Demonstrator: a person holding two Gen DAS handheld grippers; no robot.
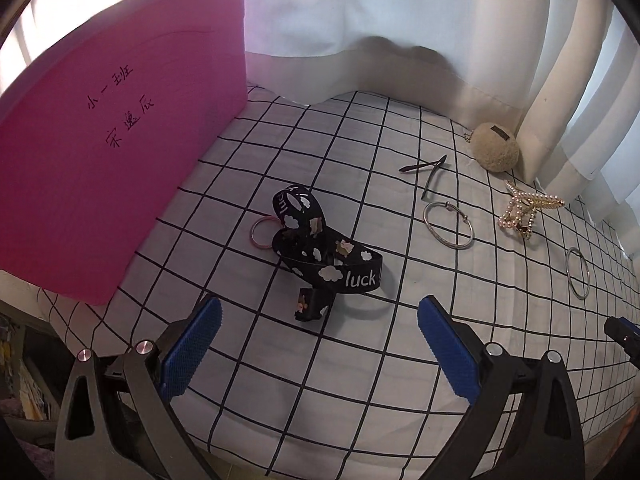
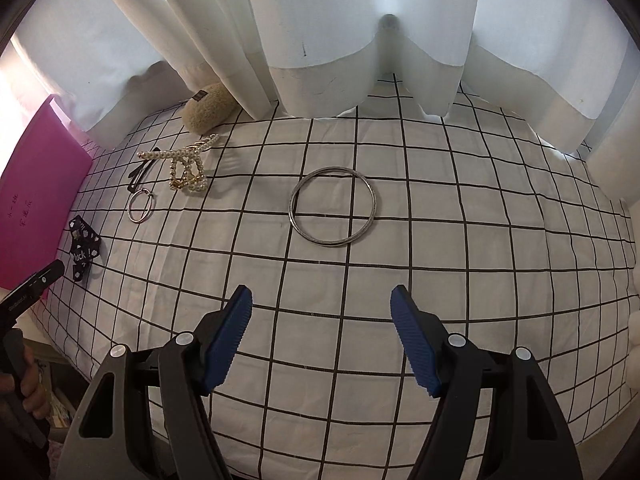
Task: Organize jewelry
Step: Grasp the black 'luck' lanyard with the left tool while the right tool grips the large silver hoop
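Observation:
My left gripper (image 1: 320, 312) is open just in front of a black "luck" strap (image 1: 320, 252) with a pink ring (image 1: 262, 231). Farther right lie a black hair clip (image 1: 430, 172), a small silver bangle (image 1: 448, 223), a pearl hair claw (image 1: 524, 210), a beige plush pendant (image 1: 496, 146) and a large silver bangle (image 1: 578, 273). My right gripper (image 2: 322, 304) is open, a short way in front of the large bangle (image 2: 334, 206). The right wrist view also shows the claw (image 2: 188, 166), small bangle (image 2: 140, 205), clip (image 2: 140, 174), strap (image 2: 83, 248) and pendant (image 2: 208, 108).
Everything lies on a white cloth with a black grid (image 2: 440, 280). A pink box (image 1: 100, 152) stands at the left, also in the right wrist view (image 2: 36, 196). White curtains (image 2: 320, 40) hang along the back edge. The table edge drops off at the left.

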